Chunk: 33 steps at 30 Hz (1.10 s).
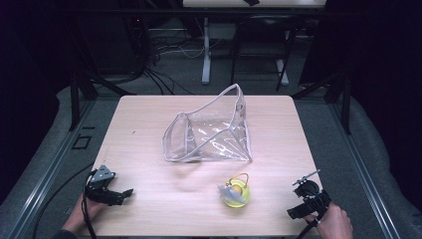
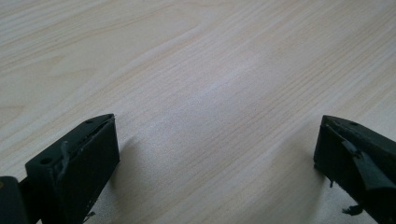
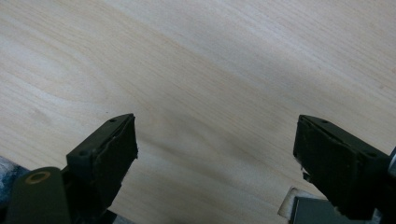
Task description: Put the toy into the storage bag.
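Resting at the near corners of the wooden surface (image 1: 149,114), the left gripper (image 1: 119,195) and right gripper (image 1: 297,211) have jaws spread, holding nothing. Between them lies a small yellow pouch (image 1: 236,193); beyond, a clear bag (image 1: 209,132).

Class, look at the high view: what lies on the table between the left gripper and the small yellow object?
Nothing: between the left gripper and the yellow object, the high view shows bare wooden table.

Light wooden table (image 1: 149,119), grey floor (image 1: 45,149) around it, tangled black cables (image 1: 154,55) behind, white table legs (image 1: 206,50)
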### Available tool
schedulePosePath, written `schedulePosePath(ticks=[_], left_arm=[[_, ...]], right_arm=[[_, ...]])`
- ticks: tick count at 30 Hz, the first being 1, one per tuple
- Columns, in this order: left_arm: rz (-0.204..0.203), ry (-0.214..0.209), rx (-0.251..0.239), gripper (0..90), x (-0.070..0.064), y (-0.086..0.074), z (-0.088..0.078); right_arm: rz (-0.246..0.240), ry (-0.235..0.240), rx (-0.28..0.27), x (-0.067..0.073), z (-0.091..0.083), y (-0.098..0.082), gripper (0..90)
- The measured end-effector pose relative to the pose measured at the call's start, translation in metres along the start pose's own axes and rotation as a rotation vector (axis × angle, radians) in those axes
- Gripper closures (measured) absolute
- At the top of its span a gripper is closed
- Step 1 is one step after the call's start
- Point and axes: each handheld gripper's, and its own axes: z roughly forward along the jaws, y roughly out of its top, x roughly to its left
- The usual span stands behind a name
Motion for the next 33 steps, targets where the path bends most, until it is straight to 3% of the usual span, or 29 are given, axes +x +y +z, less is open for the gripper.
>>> schedulePosePath(ticks=[2,3,4,8,10,11,13,18,22,23,25,26,28,29,33], left_arm=[[0.000,0.001,0.001,0.0,0.000,0.000,0.000],[0.000,0.001,0.000,0.0,0.000,0.000,0.000],[0.000,0.001,0.000,0.0,0.000,0.000,0.000],[-0.001,-0.001,0.000,0.0,0.000,0.000,0.000],[-0.003,-0.001,0.000,0.0,0.000,0.000,0.000],[-0.004,-0.002,0.000,0.0,0.000,0.000,0.001],[-0.004,-0.003,0.000,0.0,0.000,0.000,0.001],[-0.003,0.000,-0.001,0.1,0.000,0.000,0.001],[-0.003,0.000,0.001,0.1,0.000,0.000,0.000],[-0.003,0.001,0.000,0.2,0.000,0.000,0.000],[-0.003,0.002,-0.001,0.2,0.000,0.000,0.000],[-0.003,0.002,-0.001,0.2,0.000,0.000,0.000],[-0.003,0.001,0.000,0.2,0.000,0.000,0.000],[-0.003,0.002,-0.001,0.2,0.000,0.000,0.000],[-0.003,0.002,-0.001,0.2,0.000,0.000,0.000]], right_arm=[[-0.029,-0.001,0.038,0.002,-0.002,0.004,13.0],[-0.034,-0.005,0.025,0.004,-0.001,0.004,13.1],[-0.027,0.003,0.033,0.006,-0.002,0.005,13.2],[-0.078,0.013,0.085,0.012,-0.008,0.013,13.2],[-0.078,0.025,0.080,0.014,-0.008,0.014,13.3],[-0.125,0.019,0.130,0.016,-0.015,0.021,13.4],[-0.106,0.035,0.096,0.021,-0.017,0.022,13.4],[-0.165,0.025,0.122,0.030,-0.031,0.034,13.6],[-0.178,0.034,0.117,0.037,-0.036,0.038,13.6],[-0.208,0.028,0.134,0.043,-0.041,0.043,13.6],[-0.204,0.031,0.125,0.045,-0.041,0.044,13.6],[-0.229,0.029,0.118,0.050,-0.043,0.047,13.6],[-0.214,0.039,0.097,0.053,-0.043,0.048,13.5],[-0.262,0.033,0.124,0.054,-0.048,0.054,13.4],[-0.296,0.028,0.129,0.061,-0.054,0.063,13.4]])
